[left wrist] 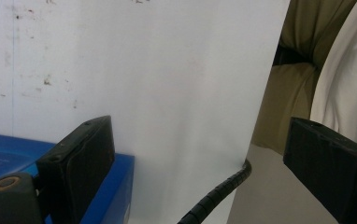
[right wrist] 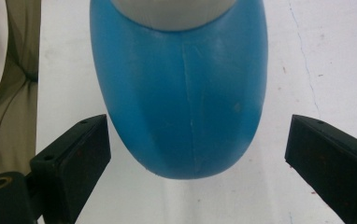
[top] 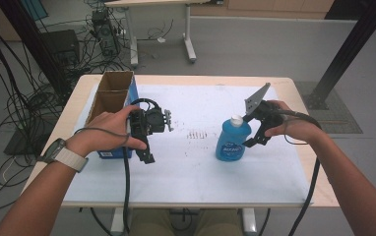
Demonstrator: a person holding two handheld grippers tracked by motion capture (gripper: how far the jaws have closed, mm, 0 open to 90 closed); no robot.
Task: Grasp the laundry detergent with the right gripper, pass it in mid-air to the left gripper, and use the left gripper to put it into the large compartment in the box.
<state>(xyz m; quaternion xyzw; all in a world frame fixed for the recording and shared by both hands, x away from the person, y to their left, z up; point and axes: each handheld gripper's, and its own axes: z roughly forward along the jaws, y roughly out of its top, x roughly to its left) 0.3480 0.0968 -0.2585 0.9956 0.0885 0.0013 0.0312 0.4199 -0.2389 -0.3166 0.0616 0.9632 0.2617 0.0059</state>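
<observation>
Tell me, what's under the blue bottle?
The blue bottle stands on a white sheet that covers the table. Its base hides the patch directly underneath.

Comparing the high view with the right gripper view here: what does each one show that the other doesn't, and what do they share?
High view alone: the cardboard box at the table's left, the left gripper beside it, and both forearms. Right gripper view alone: the gaps between the open jaws of the right gripper and the bottle's sides, with neither pad touching. Shared: the blue bottle with its pale cap, standing on the white sheet.
</observation>
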